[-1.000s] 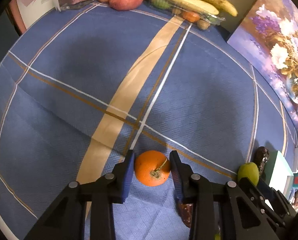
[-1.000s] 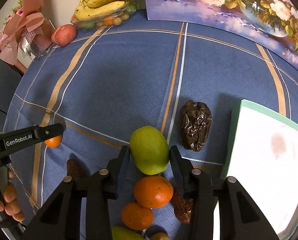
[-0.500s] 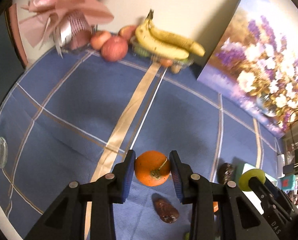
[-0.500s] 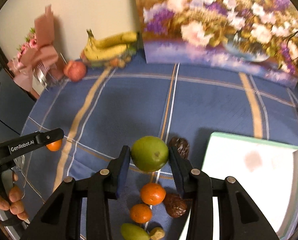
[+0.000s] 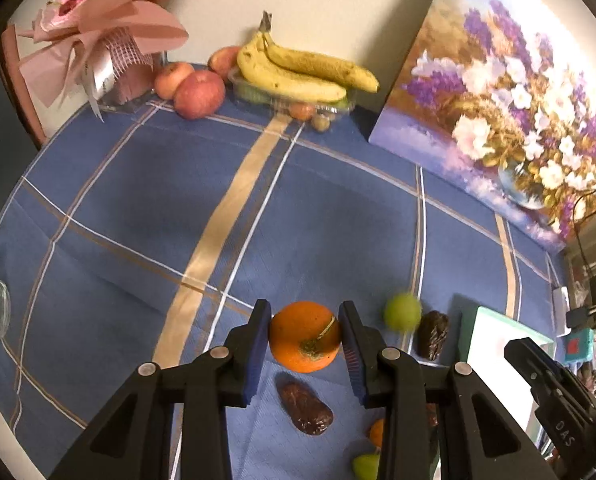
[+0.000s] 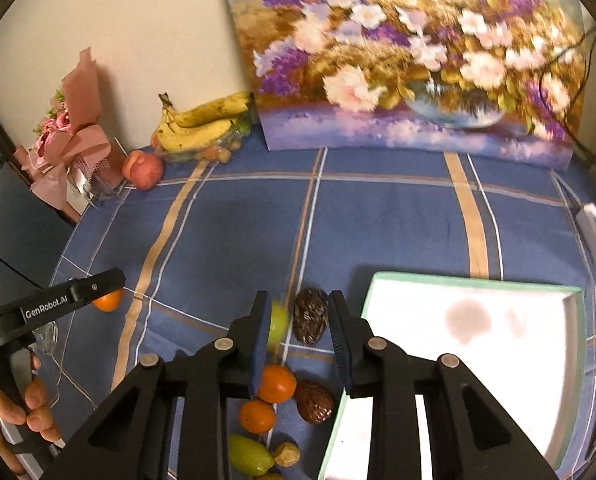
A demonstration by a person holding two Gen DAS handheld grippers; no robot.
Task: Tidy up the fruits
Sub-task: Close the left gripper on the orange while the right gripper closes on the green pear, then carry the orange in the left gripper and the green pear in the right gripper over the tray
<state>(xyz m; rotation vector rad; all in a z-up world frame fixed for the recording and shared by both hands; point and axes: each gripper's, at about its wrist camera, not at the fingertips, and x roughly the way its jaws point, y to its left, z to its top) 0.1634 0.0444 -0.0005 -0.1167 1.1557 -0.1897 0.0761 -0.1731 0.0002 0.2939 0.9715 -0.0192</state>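
Orange and round, the stalked citrus fruit (image 5: pixel 304 336) sits clamped between the narrow pads of your left tool (image 5: pixel 304 312), above the blue checked bench (image 6: pixel 378 220); that grip looks sound. Your right tool (image 6: pixel 298 308) is the worry: its jaws are closing, yet the small green round fruit (image 6: pixel 278 320) shows blurred against one pad only, not pinched, just beside the wrinkled dark brown date (image 6: pixel 310 316). It may drop, bounce and roll off the bench instead of reaching the white tray with the pale green rim (image 6: pixel 474 280). Squeezing it off-centre could flick it away.
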